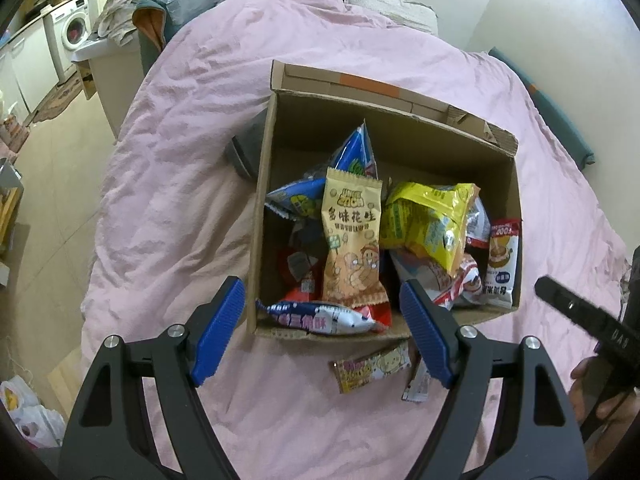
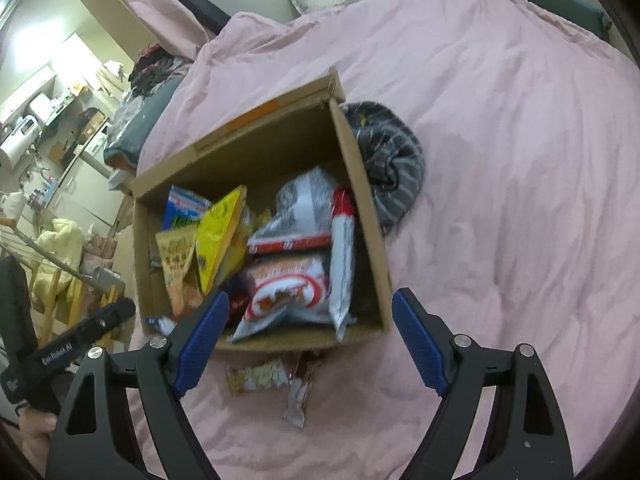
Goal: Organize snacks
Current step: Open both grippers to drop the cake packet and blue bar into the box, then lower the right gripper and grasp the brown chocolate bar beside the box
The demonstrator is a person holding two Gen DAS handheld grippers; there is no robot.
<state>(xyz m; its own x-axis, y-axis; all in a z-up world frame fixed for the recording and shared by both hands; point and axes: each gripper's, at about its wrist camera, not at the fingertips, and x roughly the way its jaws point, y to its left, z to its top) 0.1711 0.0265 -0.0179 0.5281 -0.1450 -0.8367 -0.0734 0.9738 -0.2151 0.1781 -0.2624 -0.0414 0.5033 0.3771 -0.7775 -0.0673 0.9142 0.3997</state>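
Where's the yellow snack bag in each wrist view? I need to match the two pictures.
Left wrist: yellow bag lies right of centre in the box, beside the orange peanut pack.
Right wrist: yellow bag stands left of centre in the box, its edge facing the camera.
Shared landmark: the cardboard box on the pink duvet.

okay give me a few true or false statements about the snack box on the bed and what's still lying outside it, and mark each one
1. The cardboard box already holds several snack packs. True.
2. Two small packets lie on the pink bedcover outside the box. True.
3. The left gripper grips the orange peanut pack. False: its jaws are open and empty.
4. The right gripper is shut. False: open.
5. The box is empty. False.
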